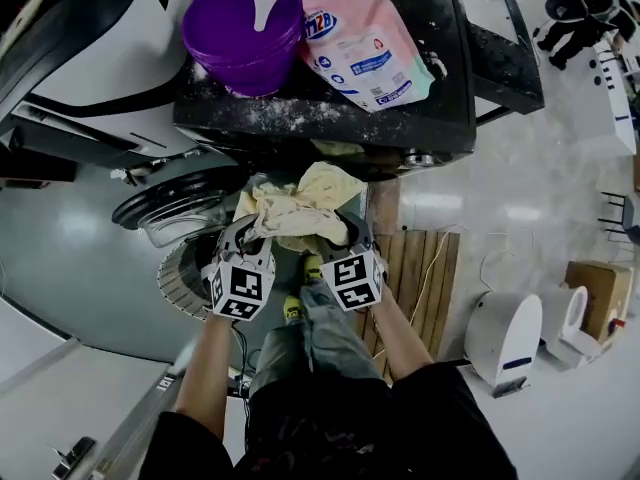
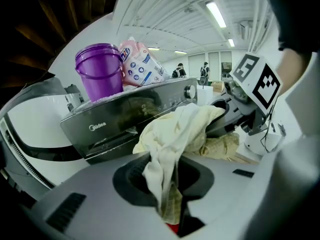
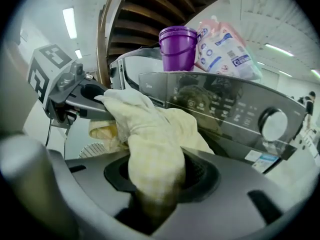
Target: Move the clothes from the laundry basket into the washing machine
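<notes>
Left tool (image 1: 248, 236): jaws clamped on a fold of the pale yellow garment (image 1: 300, 208). Right tool (image 1: 348, 234): jaws likewise closed on the same garment, which bunches thickly between them. I hold the garment in the air between both tools, bundled and hanging loose at its edges. Below it, to my left, sits the white laundry basket (image 1: 178, 278). Just beyond the garment stands the washing machine (image 1: 300, 113), its round door (image 1: 165, 213) swung open. On its powder-dusted top rest a purple bucket (image 1: 240, 33) and, touching it, a pink detergent pouch (image 1: 365, 53).
</notes>
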